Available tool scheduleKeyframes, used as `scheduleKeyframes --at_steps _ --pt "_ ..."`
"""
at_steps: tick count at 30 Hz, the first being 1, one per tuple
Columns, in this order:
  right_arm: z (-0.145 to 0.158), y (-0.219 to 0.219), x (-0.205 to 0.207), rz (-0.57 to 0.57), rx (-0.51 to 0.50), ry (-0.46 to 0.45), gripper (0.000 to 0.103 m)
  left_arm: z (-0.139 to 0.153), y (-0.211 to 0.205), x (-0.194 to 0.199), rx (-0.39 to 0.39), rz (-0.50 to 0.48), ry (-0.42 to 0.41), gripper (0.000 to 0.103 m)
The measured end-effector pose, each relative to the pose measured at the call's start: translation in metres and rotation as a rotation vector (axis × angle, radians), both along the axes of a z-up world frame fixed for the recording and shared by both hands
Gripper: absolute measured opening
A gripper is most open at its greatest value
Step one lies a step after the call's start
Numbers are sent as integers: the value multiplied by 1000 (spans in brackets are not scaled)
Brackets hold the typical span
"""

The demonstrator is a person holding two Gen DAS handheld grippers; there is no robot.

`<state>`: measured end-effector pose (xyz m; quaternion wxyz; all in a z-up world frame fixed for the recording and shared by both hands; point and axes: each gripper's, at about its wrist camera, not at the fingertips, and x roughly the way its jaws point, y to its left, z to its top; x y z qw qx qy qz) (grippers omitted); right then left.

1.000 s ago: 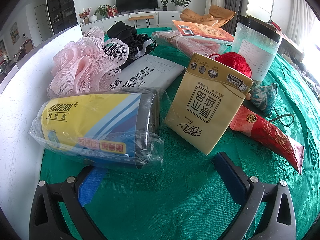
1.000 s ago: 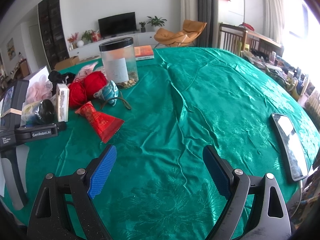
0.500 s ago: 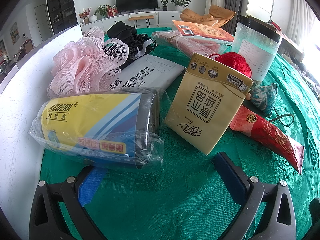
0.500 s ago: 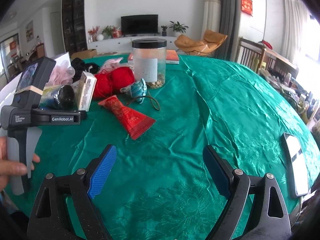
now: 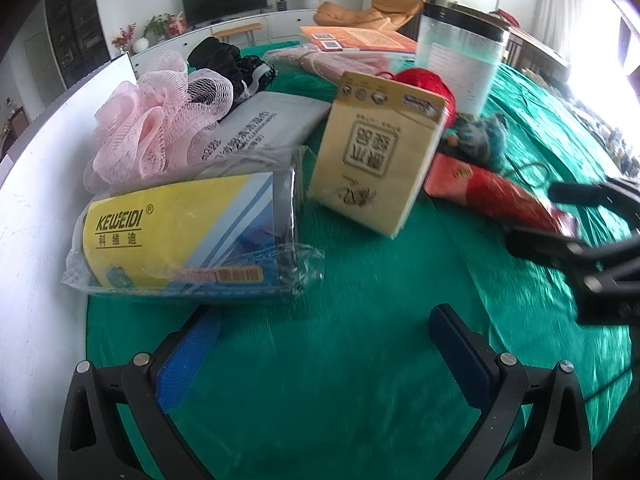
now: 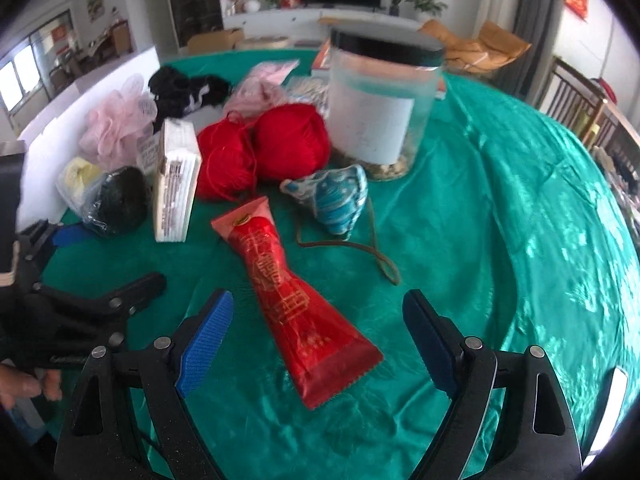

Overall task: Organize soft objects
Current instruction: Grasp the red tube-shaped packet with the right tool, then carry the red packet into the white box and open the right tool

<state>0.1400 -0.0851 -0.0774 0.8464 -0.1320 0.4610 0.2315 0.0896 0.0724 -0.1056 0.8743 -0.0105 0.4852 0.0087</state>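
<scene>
- A living room with a television and a tan armchair lies behind a worktop [image 6: 500, 208] draped in shiny green cloth.
- The right tool [image 6: 316, 344] hangs over the cloth with its jaws spread wide; the wide end of a red foil pouch [image 6: 288, 296] lies flat between them, and the pads do not press on it.
- The left tool [image 5: 324, 356] is also spread, with only bare cloth between its blue pads.
- Just ahead of it lies a yellow-and-blue KEWEIDI roll in clear wrap [image 5: 188, 240], with a tan tissue pack [image 5: 380, 152] leaning beside it.
- Behind these sit a pink mesh bath pouf [image 5: 160, 120], a grey wet-wipes pack [image 5: 264, 124] and black fabric [image 5: 224, 60].
- Two red yarn balls [image 6: 264, 148] touch each other in front of a black-lidded clear jar [image 6: 384, 100].
- A blue embroidered sachet [image 6: 336, 196] with a brown cord rests near the pouch's narrow end.
</scene>
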Motion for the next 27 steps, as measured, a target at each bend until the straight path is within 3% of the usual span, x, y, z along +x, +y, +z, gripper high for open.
scheduleKeyframes --at_steps 4,5,7,8,9,11,14,17,20,21,22,23,24,27 --pt "-17 20 13 41 -45 51 86 1 -1 -26 -1 -79 35 103" --pt "-18 22 13 42 -43 54 80 2 -1 -30 -3 -86 42 103" --pt "-16 24 12 44 -13 47 49 7 -2 -37 -32 -100 38 103" --pt "-16 24 11 44 -14 45 28 14 -3 -39 -51 -111 16 102" --pt "-15 25 8 45 -16 51 22 20 -5 -41 -66 -127 -13 102" --pt "-13 21 -1 34 -26 45 20 43 -13 -35 -61 -169 -95 102" --pt "-3 -4 -13 -30 83 64 20 65 -21 -10 -50 -208 -148 102" --pt "2 -36 -25 -122 226 94 20 62 -22 33 -32 -184 -124 102" --pt "8 -66 -38 -194 344 106 20 40 -30 71 -7 -178 -27 102" --pt "10 -73 -41 -210 374 107 20 32 -33 79 -3 -191 12 97" --pt "12 -77 -44 -222 395 108 20 28 -35 82 0 -203 21 87" --pt "13 -81 -46 -233 411 106 20 28 -36 83 44 -195 5 55" --pt "16 -85 -47 -244 426 104 20 30 -35 82 72 -193 -17 47" --pt "26 -94 -53 -267 470 103 20 52 -12 64 -112 -190 -98 46"
